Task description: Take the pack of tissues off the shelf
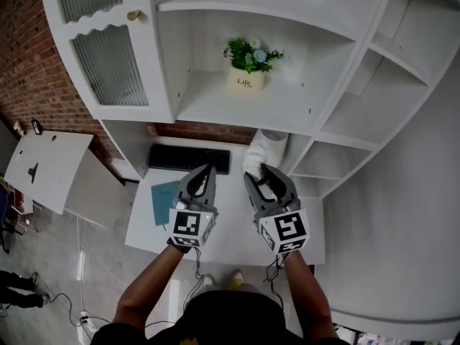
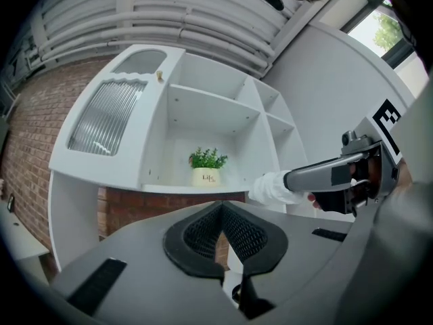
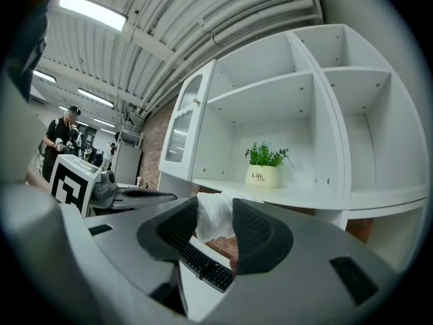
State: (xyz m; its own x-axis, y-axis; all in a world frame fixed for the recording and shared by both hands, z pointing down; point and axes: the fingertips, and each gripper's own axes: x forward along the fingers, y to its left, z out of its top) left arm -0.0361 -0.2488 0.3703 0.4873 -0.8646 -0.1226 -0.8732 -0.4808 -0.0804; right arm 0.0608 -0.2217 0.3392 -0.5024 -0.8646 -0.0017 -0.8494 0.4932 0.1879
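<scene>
The right claw [image 1: 256, 172] is closed on the pack of tissues [image 1: 264, 149]. In the right gripper view both of its pads press on the soft white pack [image 3: 213, 219] from the two sides. The jaws stand about half apart, because the pack fills the space between them. The pack sticks out past the tips of the right claw [image 3: 215, 212], and its wrapping looks a little wrinkled there.

The pack is not on the shelf [image 1: 244, 110]. It hangs in front of the white shelf unit, a bit lower than the board that carries the small plant pot [image 1: 246, 77], and to the right of this pot. Under the pack is the white bench [image 1: 230, 225], and the black keyboard [image 1: 189, 158] lies there on the left of the pack. A blue sheet [image 1: 164, 201] lies on the bench in front of the keyboard.

The left claw [image 1: 205, 171] is beside the right one, apart from it, over the bench. In the left gripper view its pads meet at the tips and hold nothing. From that view the pack [image 2: 270, 188] shows at the right, in the end of the other claw.
</scene>
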